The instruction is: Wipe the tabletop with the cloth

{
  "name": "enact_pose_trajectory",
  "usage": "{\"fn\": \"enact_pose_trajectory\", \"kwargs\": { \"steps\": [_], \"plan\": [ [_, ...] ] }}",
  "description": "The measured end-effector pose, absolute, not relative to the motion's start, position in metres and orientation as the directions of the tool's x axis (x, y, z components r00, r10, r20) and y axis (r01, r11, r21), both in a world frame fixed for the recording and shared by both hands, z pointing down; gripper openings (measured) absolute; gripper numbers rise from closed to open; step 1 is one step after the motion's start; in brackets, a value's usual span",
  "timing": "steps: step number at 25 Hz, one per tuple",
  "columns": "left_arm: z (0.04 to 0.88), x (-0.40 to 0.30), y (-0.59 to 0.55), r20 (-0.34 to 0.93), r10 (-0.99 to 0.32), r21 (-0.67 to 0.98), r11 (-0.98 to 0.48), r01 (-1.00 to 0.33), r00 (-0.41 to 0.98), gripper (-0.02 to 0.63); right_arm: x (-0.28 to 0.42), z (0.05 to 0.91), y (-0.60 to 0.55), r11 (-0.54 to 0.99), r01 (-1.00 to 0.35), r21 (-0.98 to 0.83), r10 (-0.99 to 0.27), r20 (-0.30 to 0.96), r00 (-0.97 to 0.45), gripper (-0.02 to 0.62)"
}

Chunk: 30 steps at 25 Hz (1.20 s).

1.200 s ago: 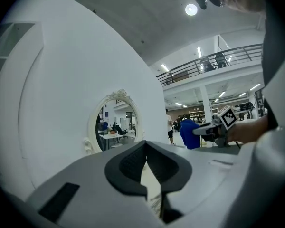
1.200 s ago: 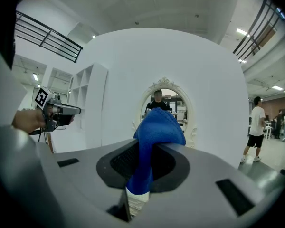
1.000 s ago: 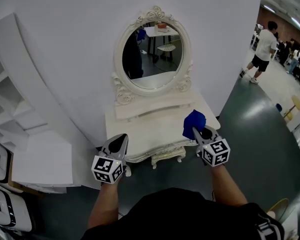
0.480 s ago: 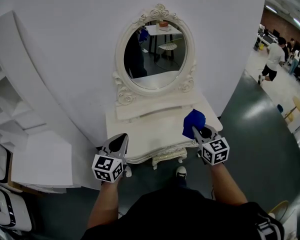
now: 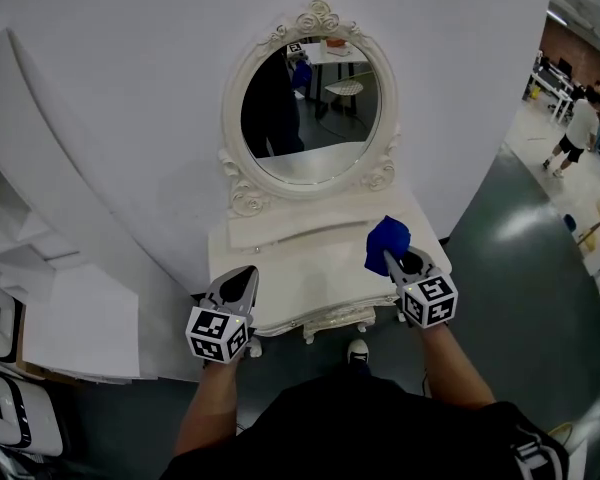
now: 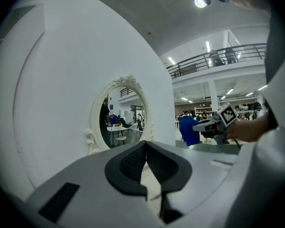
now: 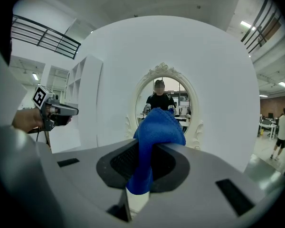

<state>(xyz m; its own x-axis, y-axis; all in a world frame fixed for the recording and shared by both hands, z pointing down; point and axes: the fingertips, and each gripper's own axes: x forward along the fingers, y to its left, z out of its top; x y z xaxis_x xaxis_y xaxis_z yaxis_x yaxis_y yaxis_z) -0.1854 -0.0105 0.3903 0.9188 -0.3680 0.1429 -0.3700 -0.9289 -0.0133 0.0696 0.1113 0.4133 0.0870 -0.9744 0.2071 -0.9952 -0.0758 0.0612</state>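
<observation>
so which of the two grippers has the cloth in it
The right gripper: its jaws are clamped on the blue cloth. The left gripper has its jaws together with nothing between them.

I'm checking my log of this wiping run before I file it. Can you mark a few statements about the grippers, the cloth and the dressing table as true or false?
1. The right gripper holds the blue cloth between its jaws. True.
2. The left gripper is clamped on a second cloth. False: its jaws are together with nothing between them.
3. The blue cloth lies spread flat on the tabletop. False: it is bunched up in the right gripper's jaws.
4. An oval mirror stands at the back of the tabletop. True.
</observation>
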Motion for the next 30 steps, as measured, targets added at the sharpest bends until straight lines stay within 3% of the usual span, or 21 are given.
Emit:
{"fn": "enact_pose_trajectory", "kwargs": {
  "steps": [30],
  "plan": [
    [0.408,0.033,-0.152,0.273,-0.529,-0.022,-0.839,-0.544,0.804,0.011,0.281,0.449,-0.084,0.171,-0.985,-0.015,-0.949,0.265,-0.169,0.040]
  ]
}}
